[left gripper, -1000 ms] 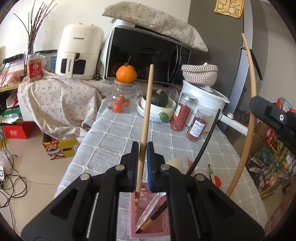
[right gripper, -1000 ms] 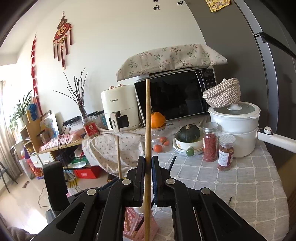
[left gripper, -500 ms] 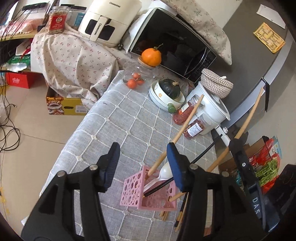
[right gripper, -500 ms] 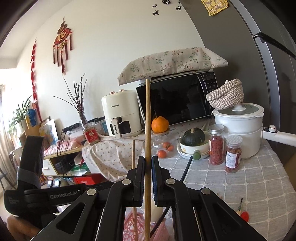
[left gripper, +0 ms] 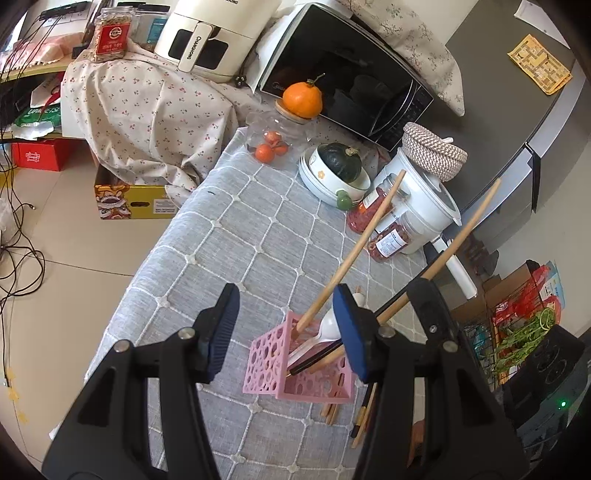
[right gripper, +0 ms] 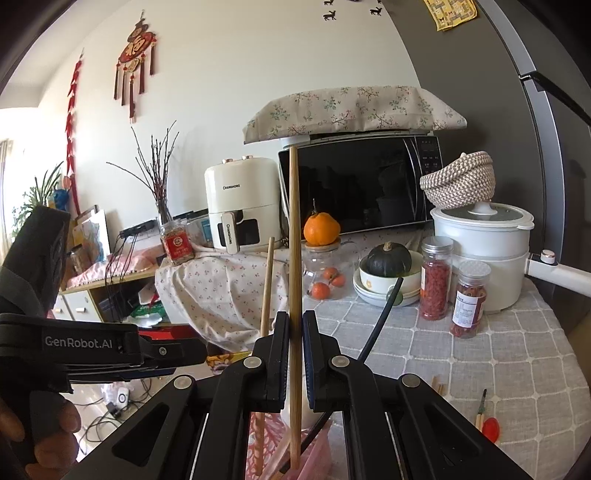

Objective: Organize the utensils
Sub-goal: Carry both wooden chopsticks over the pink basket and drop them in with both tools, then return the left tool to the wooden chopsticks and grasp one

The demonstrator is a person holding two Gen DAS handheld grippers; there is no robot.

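Observation:
A pink perforated holder (left gripper: 280, 362) stands on the grey checked tablecloth (left gripper: 236, 236). In it lean a wooden chopstick (left gripper: 351, 254), a white spoon (left gripper: 325, 325) and a black chopstick. My left gripper (left gripper: 284, 332) is open and empty, raised above the holder's left side. My right gripper (right gripper: 295, 332) is shut on a second wooden chopstick (right gripper: 293, 236), held upright with its lower tip at the holder (right gripper: 266, 435); it also shows in the left wrist view (left gripper: 465, 229). Loose chopsticks (left gripper: 364, 410) lie on the cloth by the holder.
Behind stand two spice jars (left gripper: 391, 236), a white rice cooker (left gripper: 421, 206) with a woven basket, a bowl with a squash (left gripper: 340, 166), a glass jar (left gripper: 277, 140), a microwave (left gripper: 347, 81) and an air fryer (left gripper: 214, 33). A small red-ended tool (right gripper: 487, 424) lies at right.
My left gripper let go of its wooden chopstick, which now leans in the holder, then opened wide and rose back. My right gripper has come lower over the holder with its chopstick.

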